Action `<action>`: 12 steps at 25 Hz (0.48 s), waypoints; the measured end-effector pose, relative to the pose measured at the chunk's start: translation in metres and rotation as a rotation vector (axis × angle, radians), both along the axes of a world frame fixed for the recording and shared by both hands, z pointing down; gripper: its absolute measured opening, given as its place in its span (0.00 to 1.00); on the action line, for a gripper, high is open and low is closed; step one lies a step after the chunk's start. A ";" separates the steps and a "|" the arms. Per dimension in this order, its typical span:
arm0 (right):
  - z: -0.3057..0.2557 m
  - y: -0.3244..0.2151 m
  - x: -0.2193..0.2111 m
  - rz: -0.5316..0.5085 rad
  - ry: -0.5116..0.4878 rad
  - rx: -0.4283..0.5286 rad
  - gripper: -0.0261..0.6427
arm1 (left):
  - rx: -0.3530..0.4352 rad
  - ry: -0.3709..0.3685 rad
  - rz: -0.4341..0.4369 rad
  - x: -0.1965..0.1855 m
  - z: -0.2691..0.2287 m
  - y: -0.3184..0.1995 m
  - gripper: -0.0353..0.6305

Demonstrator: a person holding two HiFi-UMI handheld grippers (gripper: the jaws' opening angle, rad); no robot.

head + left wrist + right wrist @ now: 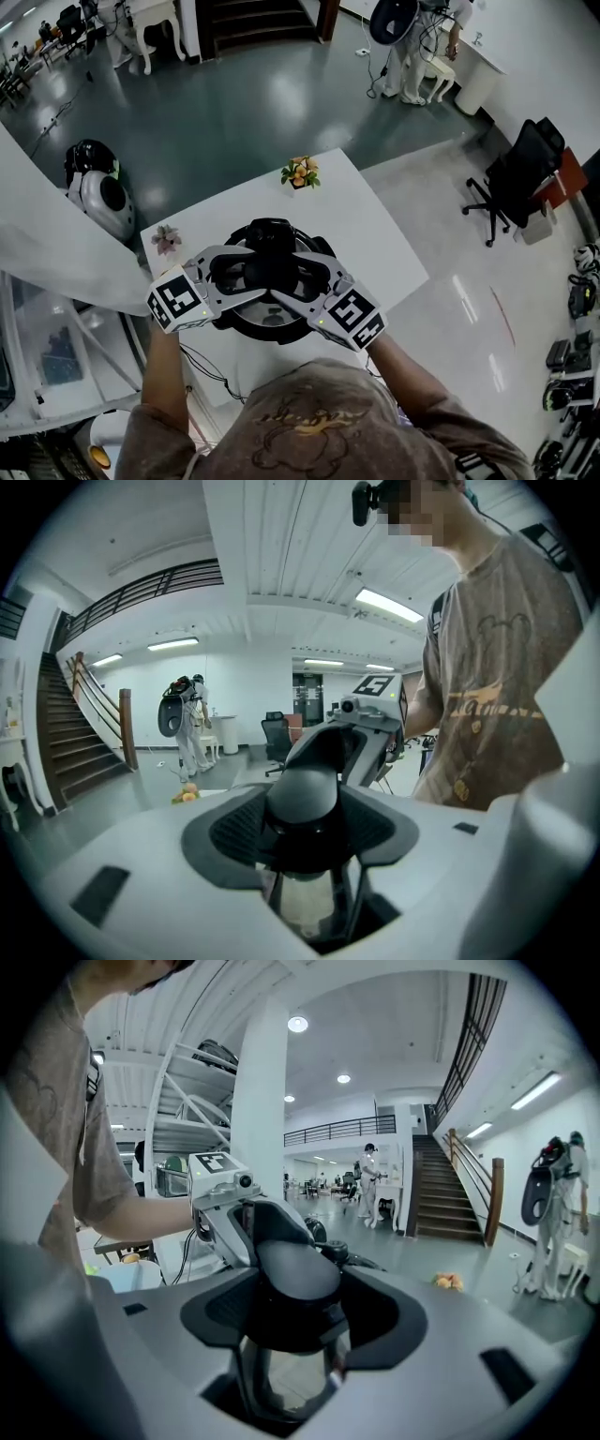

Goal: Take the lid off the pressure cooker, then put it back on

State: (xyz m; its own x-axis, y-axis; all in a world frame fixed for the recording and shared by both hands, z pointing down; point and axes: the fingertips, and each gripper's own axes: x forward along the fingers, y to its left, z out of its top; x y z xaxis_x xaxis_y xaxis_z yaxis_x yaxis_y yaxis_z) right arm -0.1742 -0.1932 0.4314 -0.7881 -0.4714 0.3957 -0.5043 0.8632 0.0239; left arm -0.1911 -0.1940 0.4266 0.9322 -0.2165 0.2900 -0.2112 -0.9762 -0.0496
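The black pressure cooker (272, 323) stands on the white table (375, 244), right in front of me. My left gripper (232, 275) grips it from the left and my right gripper (307, 278) from the right, the two facing each other over the lid. In the left gripper view the gripper (305, 829) has its dark pads (234, 832) pressed on a rounded black handle (302, 799). The right gripper (300, 1314) holds a like handle (295, 1274) the same way. Whether these handles belong to the lid or the pot is hidden.
A small pot of orange flowers (300, 172) sits at the table's far edge and a pink flower (166, 238) at its left corner. A black office chair (516, 183) stands on the floor to the right. A white and black machine (98, 192) is at the left.
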 end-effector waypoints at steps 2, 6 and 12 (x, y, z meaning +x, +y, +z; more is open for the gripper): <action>0.000 -0.001 0.000 0.018 0.000 0.000 0.45 | -0.002 0.001 0.019 0.000 0.000 -0.001 0.43; 0.000 0.001 0.003 0.028 0.000 0.007 0.45 | -0.003 0.003 0.034 0.003 -0.001 0.000 0.43; -0.001 0.000 0.004 0.009 0.002 0.019 0.44 | -0.003 -0.015 0.020 0.004 -0.001 -0.001 0.43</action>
